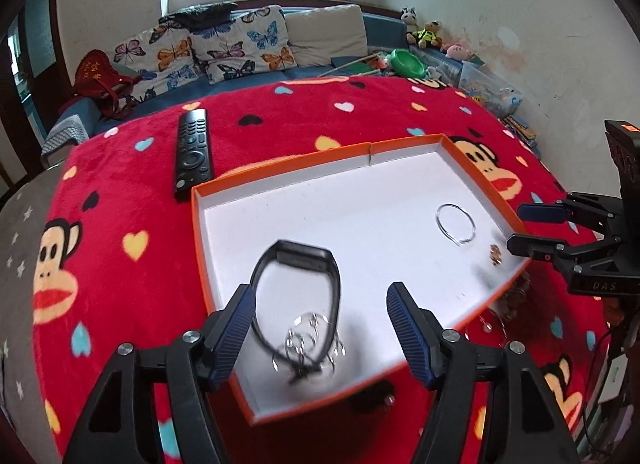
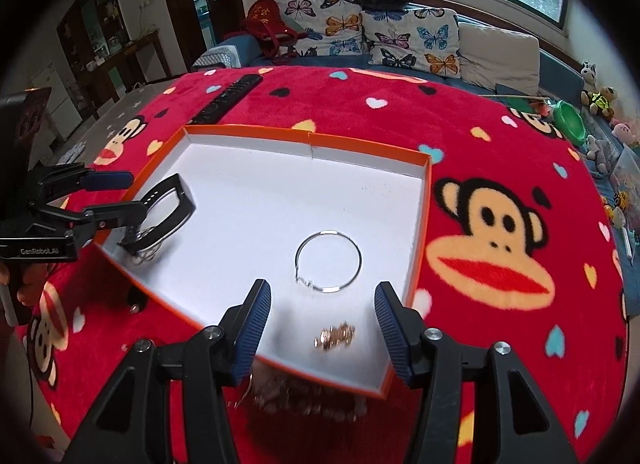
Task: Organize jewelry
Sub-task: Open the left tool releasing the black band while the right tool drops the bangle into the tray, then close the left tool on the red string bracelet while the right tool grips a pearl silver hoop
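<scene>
Red monkey blanket covering surface | we're hovering left gripper (image 1: 322,328) and right gripper (image 2: 322,318), jaws apart, empty | black band (image 1: 298,292), silver hoop (image 2: 329,260), gold chain (image 2: 336,336) lying in orange tray (image 1: 280,163) | light, slippery, tangling; pinching hoop at wire.

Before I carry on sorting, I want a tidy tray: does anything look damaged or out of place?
The orange box lid has a split in its far wall. Some jewelry lies outside it on the red blanket, blurred, by the near edge.
</scene>
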Demonstrator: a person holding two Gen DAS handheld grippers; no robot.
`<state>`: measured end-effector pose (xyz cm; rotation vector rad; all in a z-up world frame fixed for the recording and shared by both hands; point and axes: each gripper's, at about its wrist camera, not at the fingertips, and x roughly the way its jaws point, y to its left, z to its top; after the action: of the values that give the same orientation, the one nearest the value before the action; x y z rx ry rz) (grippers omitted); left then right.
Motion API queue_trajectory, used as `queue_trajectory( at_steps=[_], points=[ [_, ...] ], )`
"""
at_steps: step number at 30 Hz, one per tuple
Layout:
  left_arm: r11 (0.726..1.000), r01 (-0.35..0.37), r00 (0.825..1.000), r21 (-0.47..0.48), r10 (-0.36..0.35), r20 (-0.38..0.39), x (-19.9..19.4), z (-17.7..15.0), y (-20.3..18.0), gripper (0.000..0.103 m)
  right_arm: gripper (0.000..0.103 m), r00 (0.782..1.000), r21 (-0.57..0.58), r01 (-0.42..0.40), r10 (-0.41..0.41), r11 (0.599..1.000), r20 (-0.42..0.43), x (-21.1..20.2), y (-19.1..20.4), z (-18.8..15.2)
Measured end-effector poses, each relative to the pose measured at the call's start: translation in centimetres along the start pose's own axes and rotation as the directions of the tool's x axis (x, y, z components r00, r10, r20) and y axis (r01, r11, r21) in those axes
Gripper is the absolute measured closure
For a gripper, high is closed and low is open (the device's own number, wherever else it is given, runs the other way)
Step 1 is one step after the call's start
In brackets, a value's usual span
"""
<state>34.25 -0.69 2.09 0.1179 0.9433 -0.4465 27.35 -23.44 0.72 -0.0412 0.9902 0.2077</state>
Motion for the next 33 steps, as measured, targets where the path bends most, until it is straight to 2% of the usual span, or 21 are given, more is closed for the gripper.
queue_trajectory(
  at_steps=[8, 15, 18, 24, 33],
  points=[
    [1.0, 0.005, 1.0, -0.009, -0.005, 0.029, -3.5, -3.6, -1.8, 0.031, 0.044, 1.0, -0.011, -0.004, 0.004, 1.0, 0.002, -1.9, 0.7, -2.8],
    [0.999, 0.032, 0.999, 0.031, -0.033, 0.038, -4.0, -6.2, -4.7, 0.031, 0.044, 1.0, 0.004, -0.012, 0.012, 1.0, -0.007, -2.6, 0.7, -5.6],
    [0.996, 0.068, 0.997, 0.053, -0.07, 0.036, -3.8, -6.9, -6.4, 0.031, 0.044, 1.0, 0.006, -0.006, 0.006, 1.0, -0.013, -2.5, 0.6, -6.5],
    [0.994, 0.093, 0.995, 0.06, -0.094, 0.013, -2.7, -7.6, -8.1, 0.031, 0.044, 0.998, 0.001, -0.068, 0.068, 0.998, -0.003, -2.9, 1.1, -7.6],
    [0.996, 0.08, 0.997, 0.031, -0.08, 0.003, -2.9, -8.3, -6.7, 0.032, 0.044, 0.984, -0.14, -0.178, 0.18, 0.974, 0.001, -2.2, 4.5, -6.7]
  ],
)
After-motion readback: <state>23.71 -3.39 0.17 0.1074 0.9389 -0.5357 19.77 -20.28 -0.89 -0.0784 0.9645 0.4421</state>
